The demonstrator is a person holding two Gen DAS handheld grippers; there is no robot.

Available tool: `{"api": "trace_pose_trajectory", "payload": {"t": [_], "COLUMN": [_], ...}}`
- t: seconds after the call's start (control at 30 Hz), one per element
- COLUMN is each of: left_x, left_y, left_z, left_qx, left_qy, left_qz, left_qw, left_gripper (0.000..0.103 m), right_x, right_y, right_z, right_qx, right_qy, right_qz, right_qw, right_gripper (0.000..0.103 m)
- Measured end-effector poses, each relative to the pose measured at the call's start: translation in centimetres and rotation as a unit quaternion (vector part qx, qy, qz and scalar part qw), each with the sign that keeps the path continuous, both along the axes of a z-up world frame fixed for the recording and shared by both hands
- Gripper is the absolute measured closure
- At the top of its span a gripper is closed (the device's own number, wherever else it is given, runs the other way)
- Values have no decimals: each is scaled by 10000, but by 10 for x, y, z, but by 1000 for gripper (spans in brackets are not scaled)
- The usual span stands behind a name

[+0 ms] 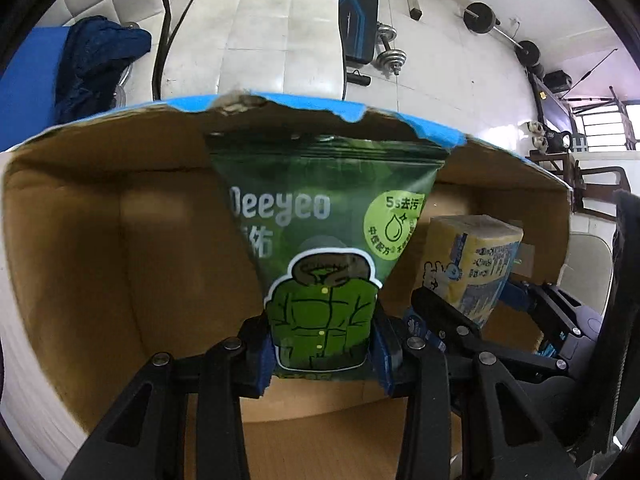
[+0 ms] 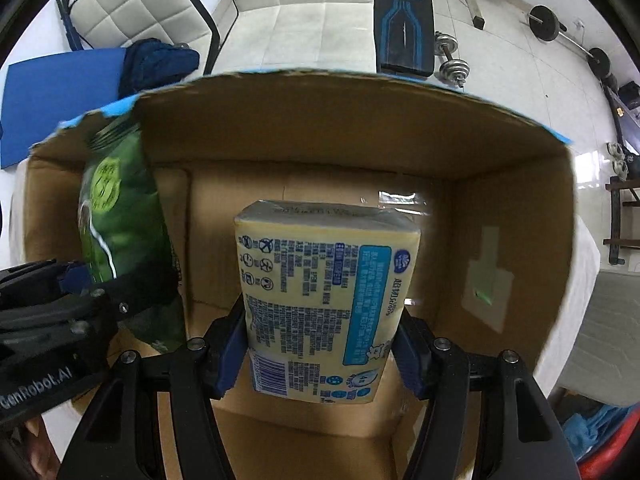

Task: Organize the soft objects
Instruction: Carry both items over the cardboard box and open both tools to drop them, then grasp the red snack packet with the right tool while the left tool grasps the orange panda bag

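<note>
In the left wrist view, the left gripper (image 1: 323,350) has its jaws clamped on the lower end of a soft green plastic pouch printed with a cartoon padded jacket (image 1: 324,248). The blue pads (image 1: 265,364) press the pouch's two side edges, the jaws parted only as wide as the pouch. The pouch stands upright inside an open brown cardboard box with a torn blue-edged rim (image 1: 120,216), its top near the far wall. To the right, the right gripper (image 1: 472,312) holds a yellow plastic-wrapped tissue pack (image 1: 472,264).

In the right wrist view, the right gripper (image 2: 322,354) grips the yellow tissue pack (image 2: 320,296) by its sides, jaws spread fairly wide around it. The pack is inside the box (image 2: 520,208), above the floor flaps. At the left, the left gripper (image 2: 100,280) holds the green pouch (image 2: 120,216) near the box's left wall.
</note>
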State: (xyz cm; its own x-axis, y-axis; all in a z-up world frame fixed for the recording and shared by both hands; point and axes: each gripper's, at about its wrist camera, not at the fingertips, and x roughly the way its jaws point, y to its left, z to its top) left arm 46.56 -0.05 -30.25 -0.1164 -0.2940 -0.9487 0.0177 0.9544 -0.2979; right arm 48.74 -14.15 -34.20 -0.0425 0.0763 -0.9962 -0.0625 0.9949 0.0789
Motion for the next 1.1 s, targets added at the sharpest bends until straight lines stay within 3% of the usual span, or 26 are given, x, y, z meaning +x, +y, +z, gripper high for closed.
{"api": "trace_pose_trajectory", "payload": {"t": [0.2,0.37,0.43,0.47,0.57,0.7,0.87,1.0,1.1], "left_x": [1,1,-2,-3,-8,-20,-50,-63,-79], "left_y": [-8,-10,-6,-5,-2,4,23,24,26], "left_z": [-12,-11,-6,-2,12,33,57,69,80], "left_qx": [-140,88,211,213,393,627,838,1087,1214], "left_qy": [207,291,329,302,104,-173,-610,-966,-1222], "left_qz": [-160,-195,-35,8,24,11,156,127,156], "left_qw": [9996,9993,9992,9993,9992,9979,9945,9893,9849], "left_gripper": [68,66,66,65,53,49,17,7,5], "right_x": [2,-1,-2,-3,-9,-21,-45,-69,-90], "right_y": [5,8,8,9,7,7,6,2,4], "right_z": [-17,-22,-23,-20,-10,7,23,31,41], "right_qx": [-21,-124,-125,-140,-144,-258,-359,-215,-111], "right_qy": [144,190,231,209,156,63,66,43,-84], "right_qz": [191,257,265,248,220,194,-2,-178,-263], "right_qw": [9997,9994,9993,9994,9995,9995,9993,9996,9996], "right_gripper": [37,35,26,16,14,14,10,0,0]}}
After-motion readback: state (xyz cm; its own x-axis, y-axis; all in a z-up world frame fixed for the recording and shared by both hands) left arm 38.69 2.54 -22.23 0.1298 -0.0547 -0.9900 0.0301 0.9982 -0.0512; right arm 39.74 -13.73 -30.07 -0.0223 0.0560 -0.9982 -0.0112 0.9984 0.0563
